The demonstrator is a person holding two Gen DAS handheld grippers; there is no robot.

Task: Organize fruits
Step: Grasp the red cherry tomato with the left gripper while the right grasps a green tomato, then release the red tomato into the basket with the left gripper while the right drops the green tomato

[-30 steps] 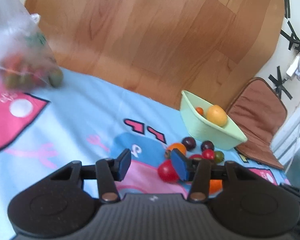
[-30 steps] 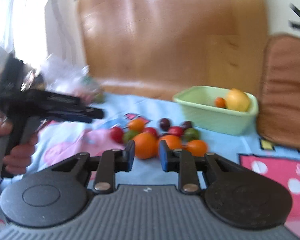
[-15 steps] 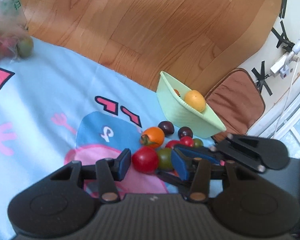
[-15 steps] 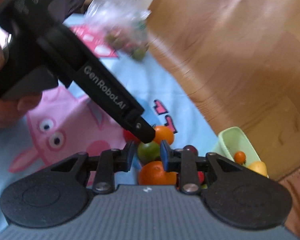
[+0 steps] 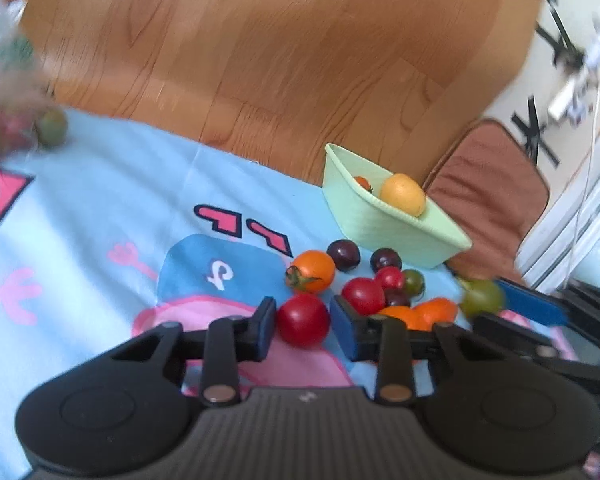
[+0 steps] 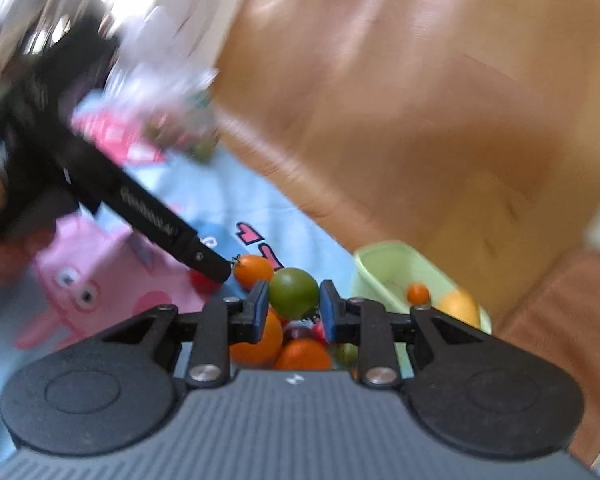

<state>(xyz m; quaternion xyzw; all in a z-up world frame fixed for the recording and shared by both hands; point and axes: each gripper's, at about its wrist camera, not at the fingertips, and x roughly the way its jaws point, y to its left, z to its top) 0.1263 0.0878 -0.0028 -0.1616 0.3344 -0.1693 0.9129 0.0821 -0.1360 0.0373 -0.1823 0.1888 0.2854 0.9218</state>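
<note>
Left wrist view: the left gripper (image 5: pixel 303 322) straddles a red tomato (image 5: pixel 303 321) on the cloth (image 5: pixel 100 216), pads beside it, grip uncertain; the basin (image 5: pixel 380 222) lies ahead and right. At the right edge the right gripper's blue pad sits against a green tomato (image 5: pixel 482 297). Right wrist view: the right gripper (image 6: pixel 293 300) is clamped on that green tomato (image 6: pixel 293 294), seemingly lifted above the pile, basin (image 6: pixel 384 270) just right and nearer this hand.
</note>
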